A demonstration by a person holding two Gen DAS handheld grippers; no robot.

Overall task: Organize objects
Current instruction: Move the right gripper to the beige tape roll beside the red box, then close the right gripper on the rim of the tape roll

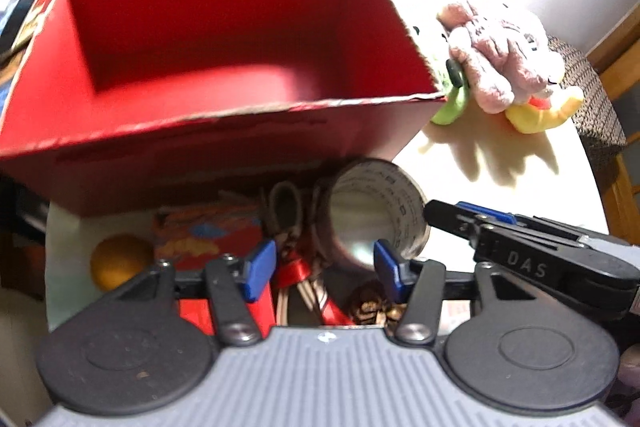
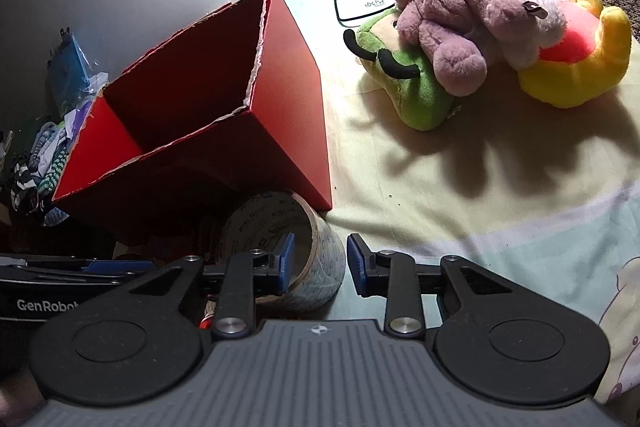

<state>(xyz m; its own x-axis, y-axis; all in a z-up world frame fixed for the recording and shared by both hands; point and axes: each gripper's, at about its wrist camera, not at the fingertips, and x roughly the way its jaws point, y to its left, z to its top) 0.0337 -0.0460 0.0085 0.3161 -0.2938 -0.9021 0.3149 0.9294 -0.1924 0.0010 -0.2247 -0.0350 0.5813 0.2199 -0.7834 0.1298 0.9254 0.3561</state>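
Observation:
An empty red cardboard box [image 1: 224, 39] [image 2: 280, 99] stands open on the bed. In front of it a printed tape roll [image 1: 376, 211] [image 2: 316, 267] lies on its side. My right gripper [image 2: 320, 262] is open and straddles the roll's wall, one finger inside the hole and one outside; it enters the left wrist view from the right [image 1: 472, 223]. My left gripper [image 1: 325, 265] is open just left of the roll, above a clutter of red ribbon [image 1: 296, 267], scissors handles [image 1: 284, 205], a red packet [image 1: 208, 239] and an orange ball [image 1: 120, 259].
A pile of plush toys lies right of the box: a mauve one [image 2: 448, 11], a green one [image 2: 408, 83] and a yellow one [image 2: 576, 75]. Black cables [image 2: 340, 7] run behind them. Clothes and a blue bag [image 2: 68, 67] sit at far left.

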